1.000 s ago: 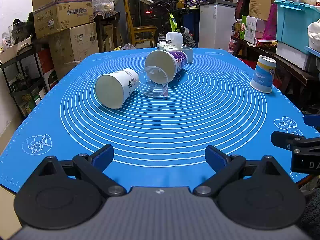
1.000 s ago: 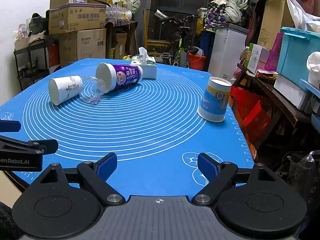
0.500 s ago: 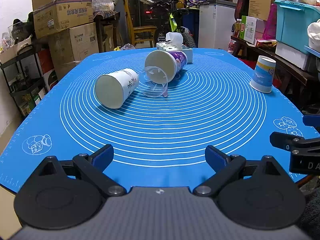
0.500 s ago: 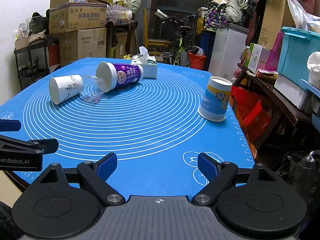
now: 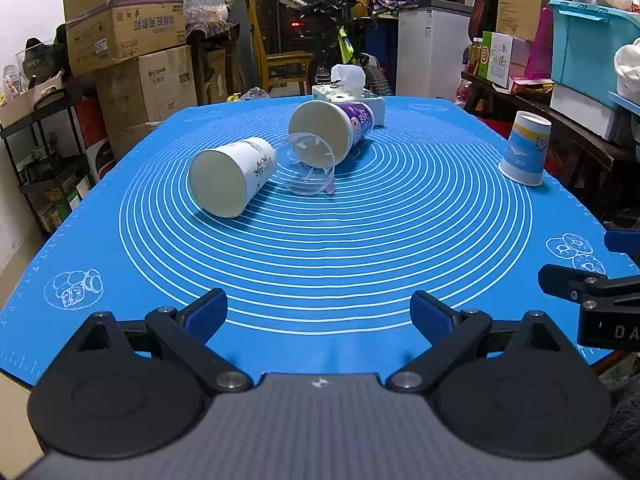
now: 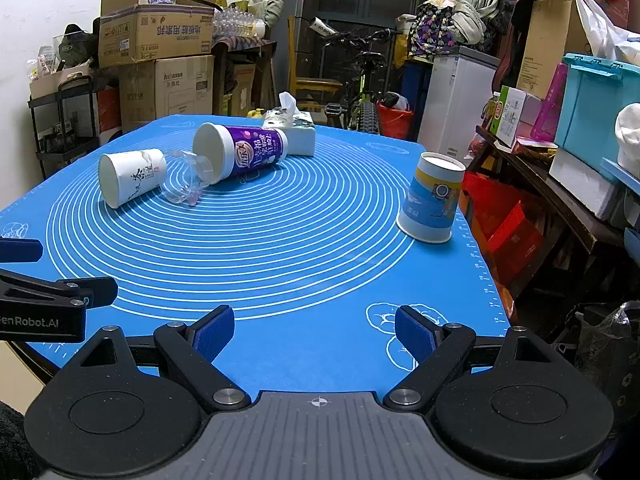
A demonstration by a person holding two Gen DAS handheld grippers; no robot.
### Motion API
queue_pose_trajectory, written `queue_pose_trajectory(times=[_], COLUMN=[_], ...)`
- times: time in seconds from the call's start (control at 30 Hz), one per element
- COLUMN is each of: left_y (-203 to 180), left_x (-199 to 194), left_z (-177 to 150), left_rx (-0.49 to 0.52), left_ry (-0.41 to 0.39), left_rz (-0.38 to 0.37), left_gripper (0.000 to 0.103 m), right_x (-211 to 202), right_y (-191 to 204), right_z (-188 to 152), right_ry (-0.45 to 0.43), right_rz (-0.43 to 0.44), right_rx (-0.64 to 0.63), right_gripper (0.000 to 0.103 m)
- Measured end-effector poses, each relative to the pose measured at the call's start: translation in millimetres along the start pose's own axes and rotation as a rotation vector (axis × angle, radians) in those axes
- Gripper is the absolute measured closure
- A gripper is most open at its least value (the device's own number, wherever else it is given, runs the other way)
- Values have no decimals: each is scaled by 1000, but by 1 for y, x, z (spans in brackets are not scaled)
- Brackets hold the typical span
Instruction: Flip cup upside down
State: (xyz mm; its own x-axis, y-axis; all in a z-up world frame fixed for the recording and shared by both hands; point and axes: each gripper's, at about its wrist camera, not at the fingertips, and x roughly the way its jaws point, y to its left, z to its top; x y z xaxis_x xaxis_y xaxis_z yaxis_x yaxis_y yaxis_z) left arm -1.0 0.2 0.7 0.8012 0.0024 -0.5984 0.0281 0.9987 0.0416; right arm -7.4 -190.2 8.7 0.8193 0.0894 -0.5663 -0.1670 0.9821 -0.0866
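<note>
On the blue mat (image 5: 320, 240) your left gripper (image 5: 319, 314) and right gripper (image 6: 314, 330) hover with jaws spread, gripping nothing. Far from both, the white cup (image 5: 230, 176), clear cup (image 5: 306, 168) and purple cup (image 5: 334, 130) lie on their sides, touching. The blue cup (image 6: 432, 198) stands inverted near the right edge.

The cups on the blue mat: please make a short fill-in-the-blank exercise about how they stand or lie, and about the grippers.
1. The blue and yellow cup stands ____ on the blue mat.
2. The purple cup lies on its ____, in front of the tissue box.
3. Between the white cup and the purple cup lies a ____ plastic cup.
4. The left gripper and the right gripper are both ____ and hold nothing.

Missing words: upside down; side; clear; open
</note>
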Motion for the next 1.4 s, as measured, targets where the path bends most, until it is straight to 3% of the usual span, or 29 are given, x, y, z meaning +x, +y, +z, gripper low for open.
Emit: queue_pose_trajectory(times=[0.33, 0.57, 0.67, 0.87, 1.03, 1.37, 1.4], left_y=[2, 15, 25, 32, 54, 77, 79], left_x=[3, 10, 22, 52, 86, 134, 136], left_z=[1, 17, 27, 49, 75, 91, 91], left_rx=[-10, -35, -44, 97, 108, 145, 137], left_ry=[2, -26, -30, -36, -25, 75, 80], left_rz=[6, 49, 71, 105, 136, 80, 68], left_gripper=[6, 6, 6, 6, 6, 7, 11], right_x=[3, 9, 16, 32, 45, 58, 58], right_y=[2, -4, -6, -6, -11, -25, -25], right_z=[1, 24, 36, 58, 62, 53, 53], right_ry=[9, 4, -4, -20, -8, 27, 27], right_rz=[1, 20, 30, 31, 29, 19, 18], right_rx=[-2, 5, 18, 16, 38, 70, 70], right_gripper=[14, 14, 14, 14, 14, 14, 14])
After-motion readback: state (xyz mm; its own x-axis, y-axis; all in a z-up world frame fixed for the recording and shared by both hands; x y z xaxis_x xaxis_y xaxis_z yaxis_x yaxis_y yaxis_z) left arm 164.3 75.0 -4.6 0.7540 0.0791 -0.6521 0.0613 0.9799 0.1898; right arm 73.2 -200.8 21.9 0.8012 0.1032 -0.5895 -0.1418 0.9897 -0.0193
